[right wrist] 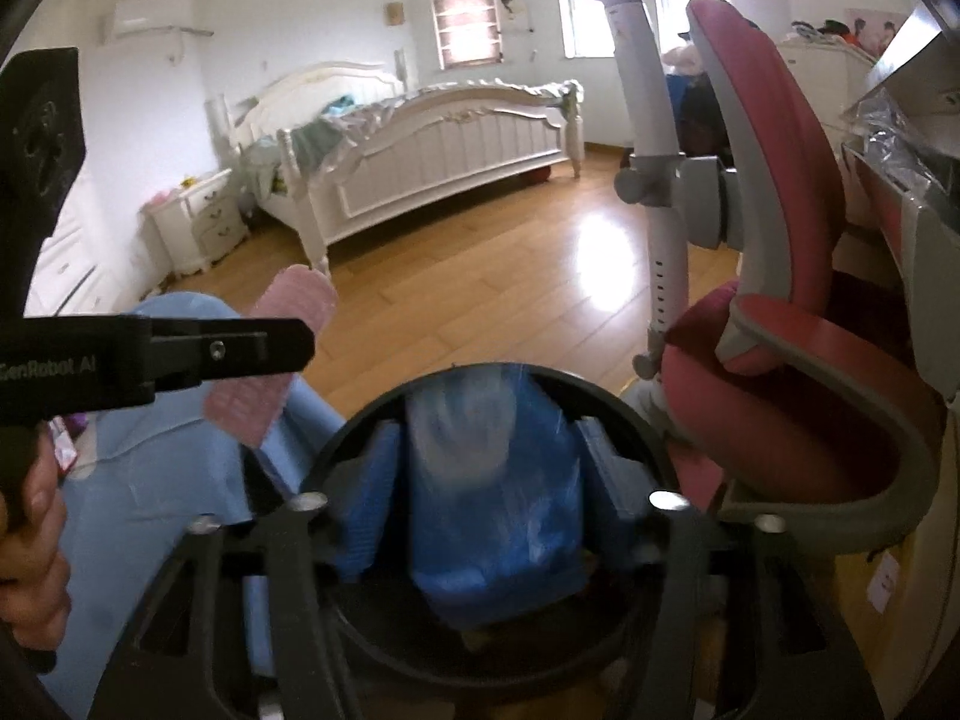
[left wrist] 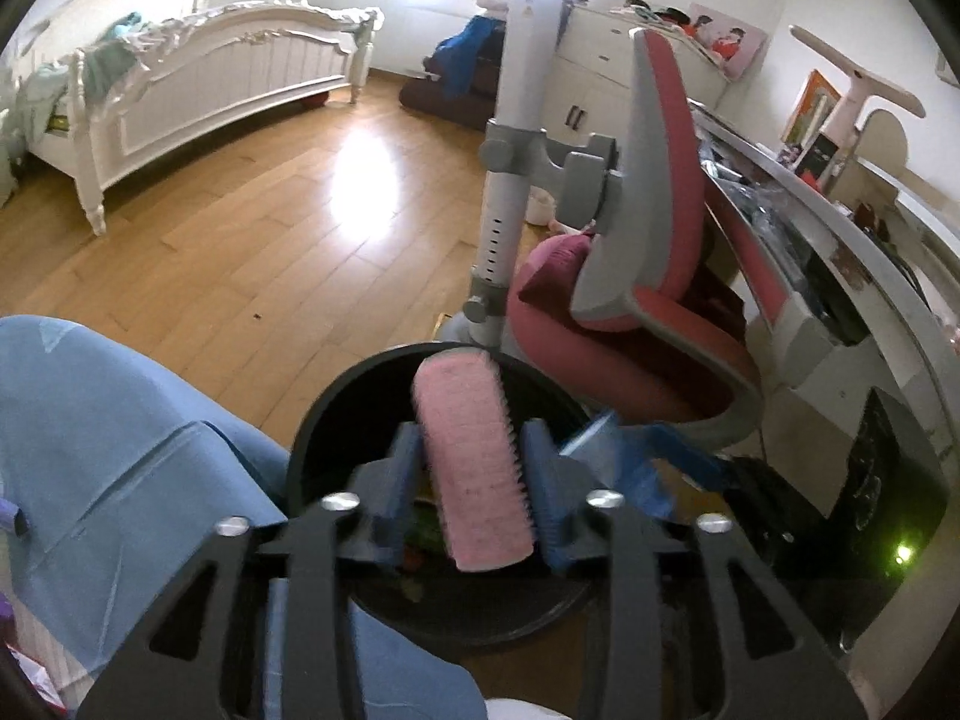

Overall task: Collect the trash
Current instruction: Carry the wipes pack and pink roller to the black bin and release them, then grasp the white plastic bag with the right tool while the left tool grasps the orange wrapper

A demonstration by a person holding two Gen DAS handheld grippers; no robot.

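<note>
A round black trash bin (left wrist: 324, 420) stands on the wood floor below both grippers; its rim also shows in the right wrist view (right wrist: 636, 414). My left gripper (left wrist: 468, 468) is shut on a pink flat wrapper (left wrist: 474, 468) held above the bin's mouth; the wrapper also shows in the right wrist view (right wrist: 300, 300). My right gripper (right wrist: 492, 480) is shut on a blue plastic bag (right wrist: 498, 510) over the bin; the bag also shows in the left wrist view (left wrist: 636, 462). Some scraps lie at the bin's bottom (left wrist: 420, 540).
A pink and grey desk chair (left wrist: 630, 300) stands just right of the bin, with a cluttered desk (left wrist: 840, 252) behind it. A white bed (left wrist: 210, 78) is across the wood floor (left wrist: 240, 228). My blue-clad leg (left wrist: 120, 450) is left of the bin.
</note>
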